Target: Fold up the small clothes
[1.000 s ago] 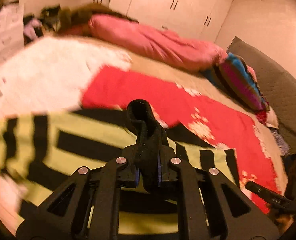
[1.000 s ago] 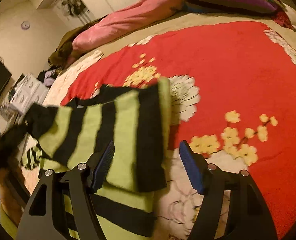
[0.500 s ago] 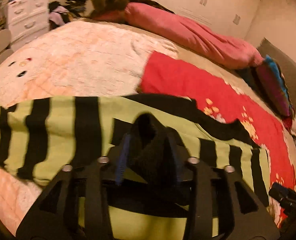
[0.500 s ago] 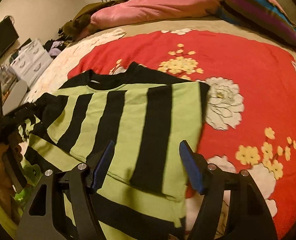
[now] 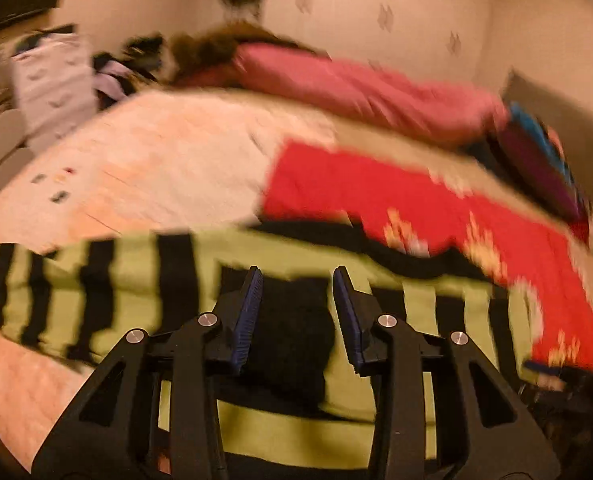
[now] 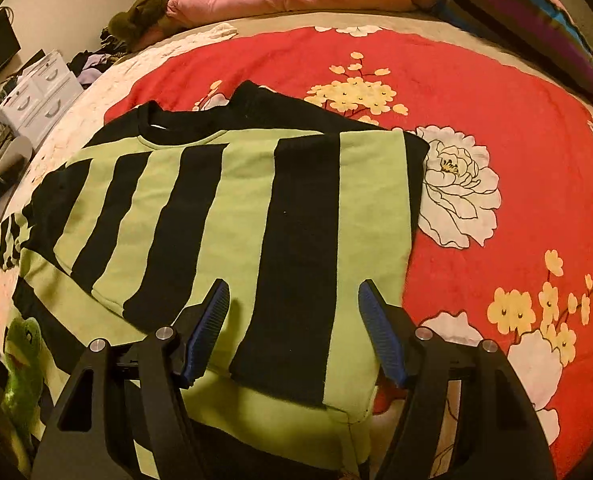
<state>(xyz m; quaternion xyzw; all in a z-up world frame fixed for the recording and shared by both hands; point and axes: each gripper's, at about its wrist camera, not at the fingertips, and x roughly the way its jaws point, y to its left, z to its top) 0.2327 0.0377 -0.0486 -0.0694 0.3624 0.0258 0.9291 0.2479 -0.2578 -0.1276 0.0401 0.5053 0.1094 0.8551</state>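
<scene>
The left wrist view was smeared by motion blur: the drawers (image 5: 52, 80), the clothes pile (image 5: 136, 64) and the wall marks could not be made out. The sweater (image 6: 236, 216) ran off the bottom edge in both views, its hem hidden behind the gripper frames. A green toy (image 6: 22, 356) was partly cut off at the left.

Bed (image 6: 200, 40), red floral blanket (image 6: 496, 128) (flat), striped sweater (image 6: 232, 216) on it

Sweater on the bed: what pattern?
Green and black stripes on the sweater; clearest in the right wrist view.
</scene>
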